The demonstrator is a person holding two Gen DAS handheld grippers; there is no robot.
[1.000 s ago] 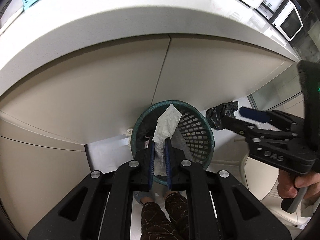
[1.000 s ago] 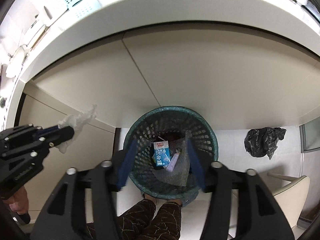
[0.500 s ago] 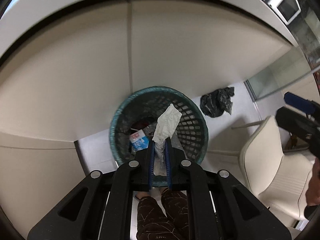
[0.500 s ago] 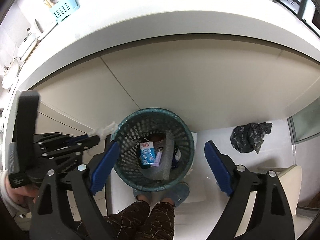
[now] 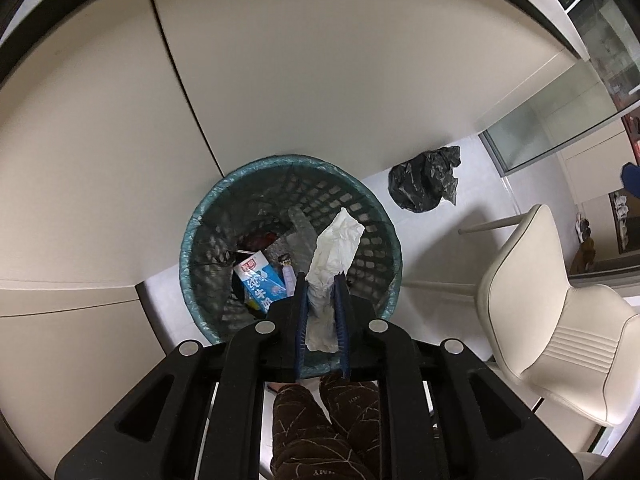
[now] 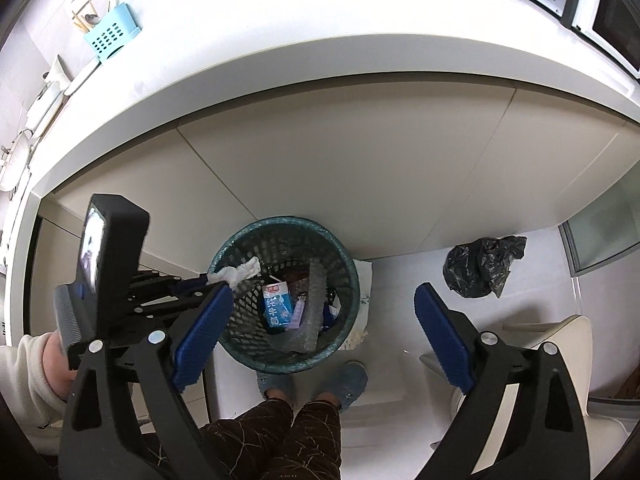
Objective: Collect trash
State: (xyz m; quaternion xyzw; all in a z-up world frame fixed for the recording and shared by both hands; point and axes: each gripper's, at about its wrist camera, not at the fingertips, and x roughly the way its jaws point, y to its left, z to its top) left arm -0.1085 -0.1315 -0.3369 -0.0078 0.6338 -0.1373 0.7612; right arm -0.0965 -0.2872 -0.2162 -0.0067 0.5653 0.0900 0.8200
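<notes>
overhead, left fingers (image 5: 321,280) pinch the tissue (image 5: 334,248) above the bin (image 5: 200,216); right fingers (image 6: 324,304) spread.

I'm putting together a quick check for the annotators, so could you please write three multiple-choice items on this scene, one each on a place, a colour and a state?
1. Where does the black plastic bag lie?
A. inside the basket
B. on the floor beside the basket
C. on the counter

2. What colour is the waste basket?
A. teal green
B. red
C. yellow

3. How is the left gripper?
A. wide open and empty
B. shut on a carton
C. shut on the white tissue

Answers: 1 B, the bag sits on pale floor, apart from the basket. 2 A, its mesh wall and rim are teal. 3 C, the tissue is pinched between the blue pads above the basket.
</notes>
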